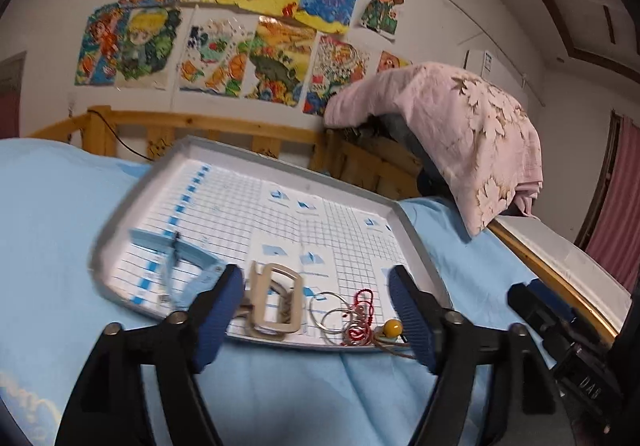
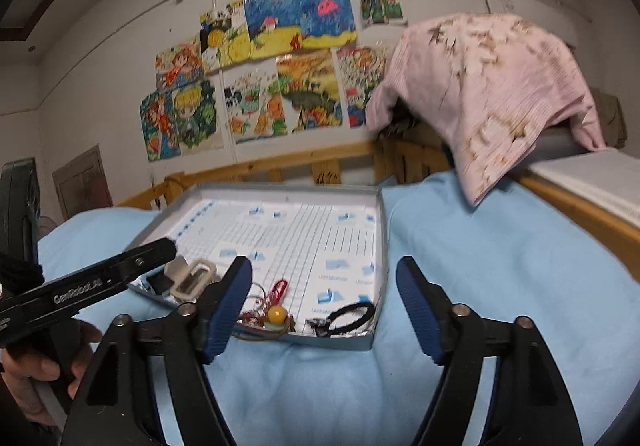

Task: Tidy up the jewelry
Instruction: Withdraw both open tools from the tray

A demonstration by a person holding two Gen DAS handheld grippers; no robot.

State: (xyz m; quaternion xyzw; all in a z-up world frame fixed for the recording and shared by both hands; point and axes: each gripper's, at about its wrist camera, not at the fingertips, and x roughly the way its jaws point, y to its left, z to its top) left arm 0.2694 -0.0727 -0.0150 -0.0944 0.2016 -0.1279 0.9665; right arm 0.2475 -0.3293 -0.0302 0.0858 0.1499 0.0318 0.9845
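A shallow grey tray [image 1: 416,230] lined with gridded paper lies on a light blue sheet. Along its near edge lie a pale blue hair clip [image 1: 180,250], a beige rectangular clip [image 1: 276,302], silver rings [image 1: 332,314], a red coiled cord [image 1: 362,310] and a yellow bead [image 1: 393,327]. My left gripper [image 1: 316,278] hangs open just before these, nothing between its pads. In the right wrist view the tray [image 2: 372,342] also holds a black hair tie [image 2: 348,318] beside the yellow bead [image 2: 277,313]. My right gripper [image 2: 324,266] is open and empty over the tray's near right corner.
The left gripper's black body [image 2: 100,282], held by a hand [image 2: 32,370], reaches in from the left. A pink flowered cloth [image 1: 460,134] drapes over the wooden bed rail [image 1: 200,126] behind the tray. A white slab [image 2: 600,182] lies at the right. Blue sheet [image 2: 500,246] surrounds the tray.
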